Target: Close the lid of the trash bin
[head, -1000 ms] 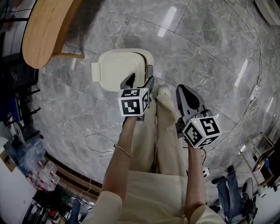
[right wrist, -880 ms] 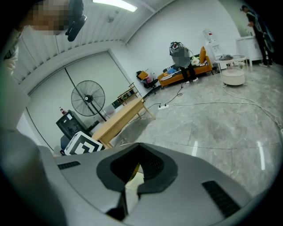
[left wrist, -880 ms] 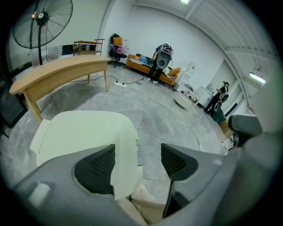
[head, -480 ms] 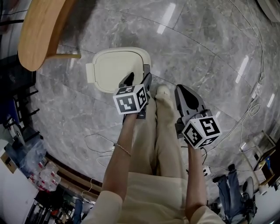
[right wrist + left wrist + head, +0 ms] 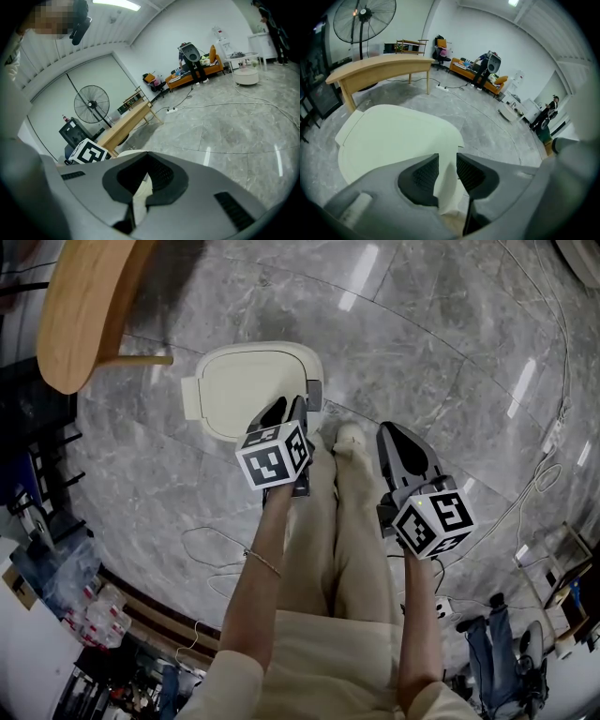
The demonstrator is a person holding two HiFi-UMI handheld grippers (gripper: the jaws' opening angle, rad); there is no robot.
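Since the earlier frame the left gripper (image 5: 288,409) has sunk toward the trash bin lid (image 5: 246,385). Its jaws, then spread wide, are now closing. In the left gripper view the lid's near corner shows in the gap between the jaws, with no firm pinch visible. The rest of the lid lies ahead of them, with a wooden table (image 5: 379,68) beyond. Only the head view shows the right gripper (image 5: 390,430) with its jaws pressed together and empty. The lid lies well off to their left.
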